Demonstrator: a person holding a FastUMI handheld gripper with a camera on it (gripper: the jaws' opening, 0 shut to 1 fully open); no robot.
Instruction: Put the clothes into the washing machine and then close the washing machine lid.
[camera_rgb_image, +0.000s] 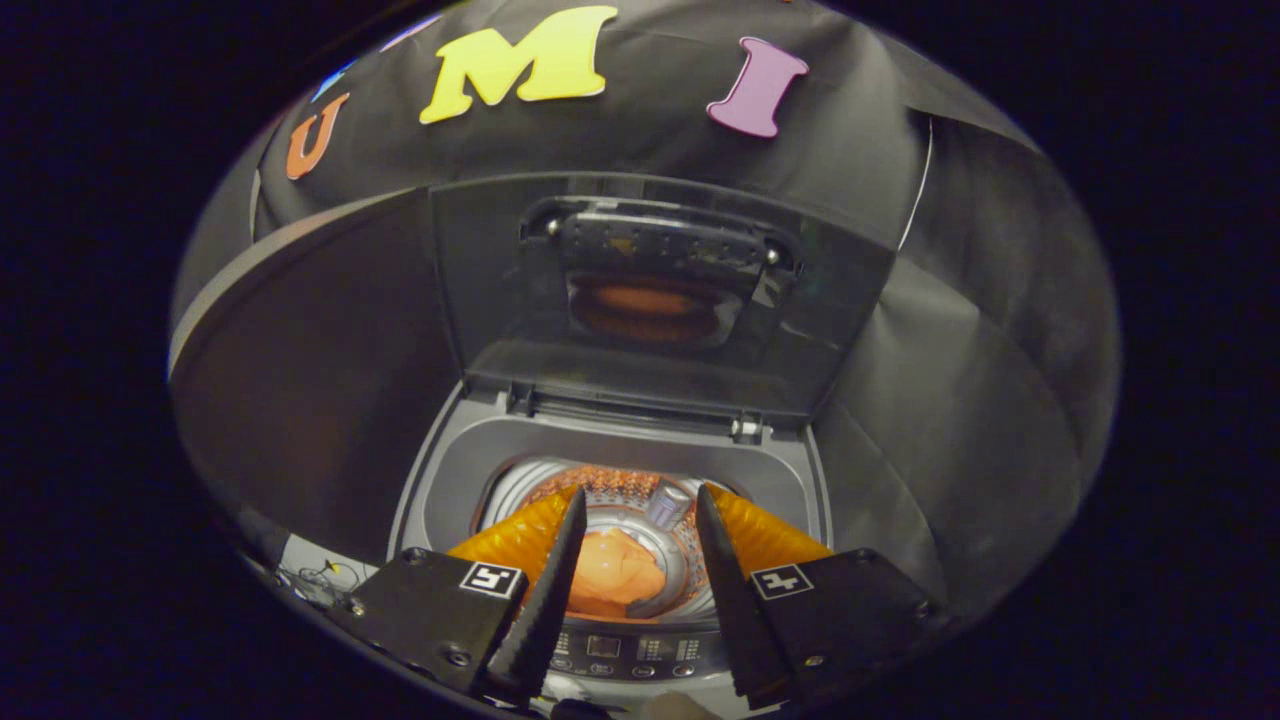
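The tool (640, 515) is held above a top-loading washing machine (450, 470), its two fingers (555, 570) spread apart with nothing gripped between them. Between the fingers, down inside the drum (520, 480), an orange garment (612, 572) is seen lying at the bottom. A small silvery cylinder (668, 505) is seen by the drum's rim, just beside the right finger; what it is cannot be told. The lid (650, 300) is raised upright behind the opening, and an orange reflection is caught in its glass panel. The control panel (625, 650) with its row of buttons is seen at the near edge of the machine, below the fingers. Black cloth (960, 380) is hung behind and beside the machine.
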